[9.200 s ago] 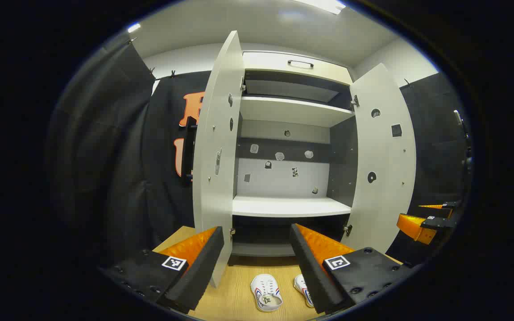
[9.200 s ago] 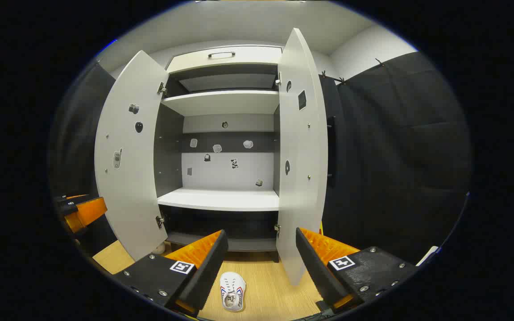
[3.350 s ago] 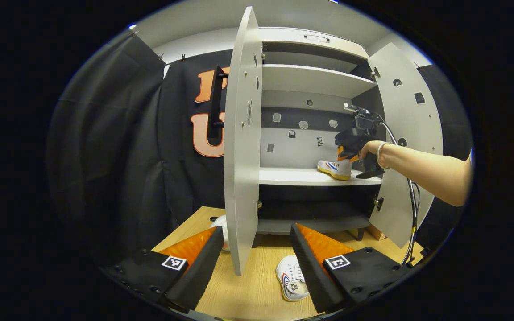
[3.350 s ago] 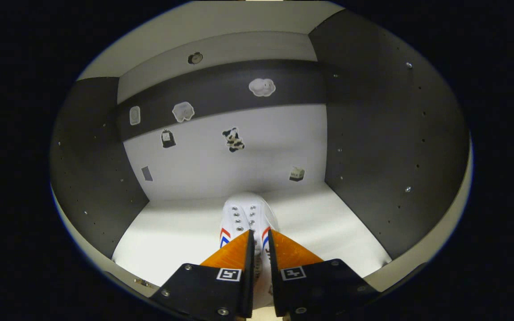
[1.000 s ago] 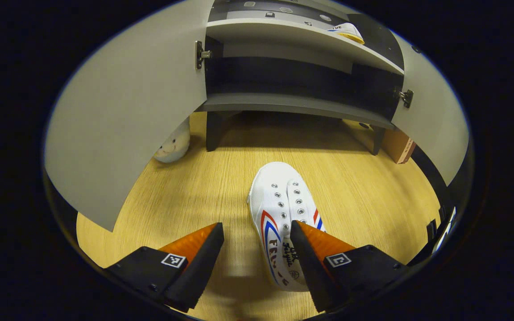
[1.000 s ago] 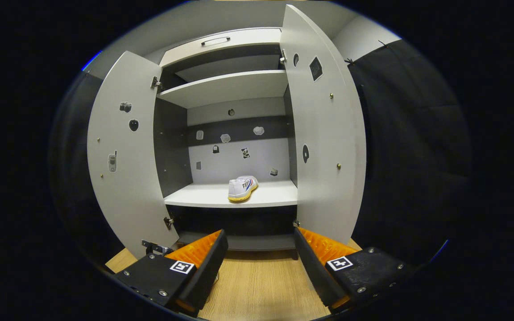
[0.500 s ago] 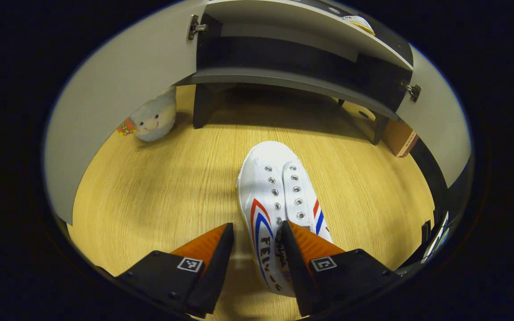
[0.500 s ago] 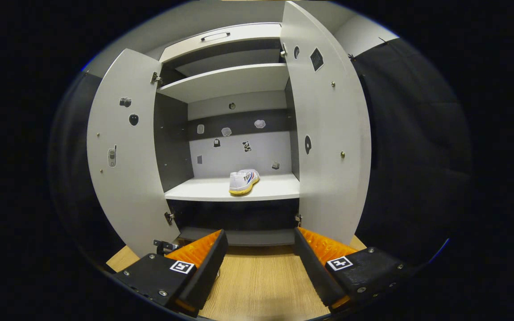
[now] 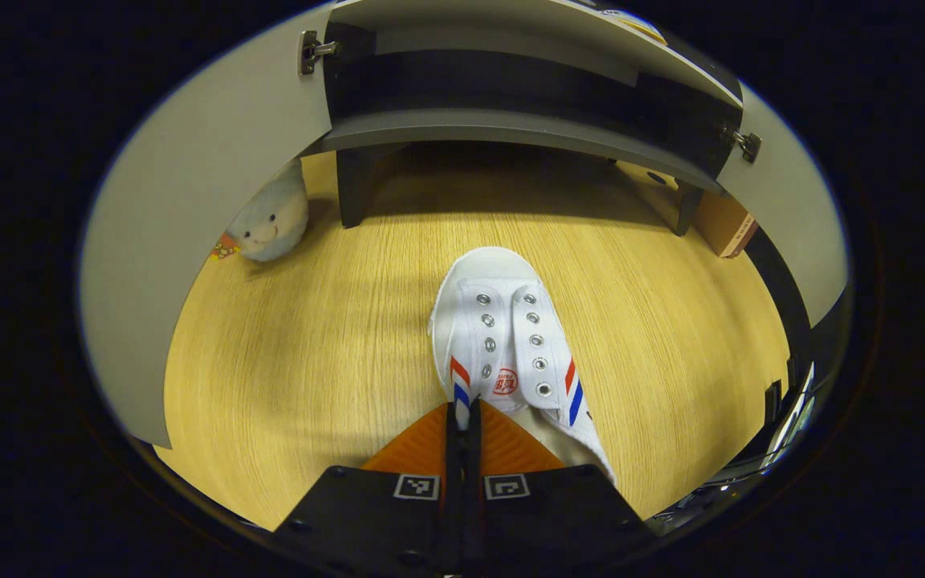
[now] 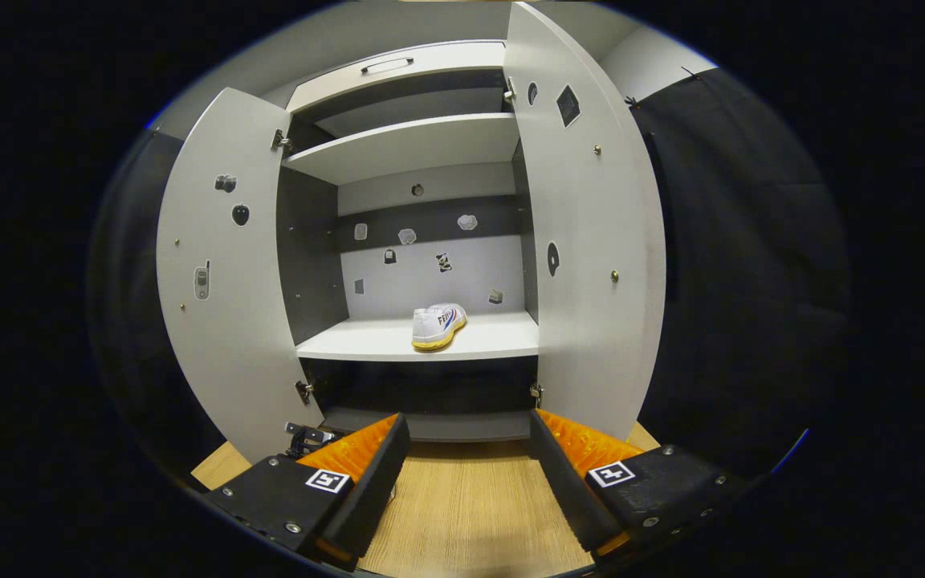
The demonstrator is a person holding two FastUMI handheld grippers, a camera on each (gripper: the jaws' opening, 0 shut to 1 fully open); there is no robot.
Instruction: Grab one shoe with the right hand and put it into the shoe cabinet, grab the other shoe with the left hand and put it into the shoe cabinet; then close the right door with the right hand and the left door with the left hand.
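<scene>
A white shoe (image 9: pixel 503 337) with red and blue stripes lies on the wooden floor (image 9: pixel 294 361), toe toward the cabinet. My left gripper (image 9: pixel 463 417) is shut on the left side wall of that shoe near its opening. The other white shoe (image 10: pixel 437 325) with a yellow sole stands on the cabinet's middle shelf (image 10: pixel 374 345). Both cabinet doors stand wide open, the left door (image 10: pixel 222 305) and the right door (image 10: pixel 591 265). In front of the cabinet and low over the floor, my right gripper (image 10: pixel 466 474) is open and holds nothing.
A pale plush toy (image 9: pixel 270 225) sits on the floor by the cabinet's left leg, partly behind the open left door (image 9: pixel 189 209). A brown cardboard box (image 9: pixel 723 229) stands by the right leg. The cabinet's bottom board (image 9: pixel 511 132) hangs over the floor ahead.
My left gripper has closed from open onto the left side of the shoe on the floor. The right gripper has stayed open and hardly moved.
</scene>
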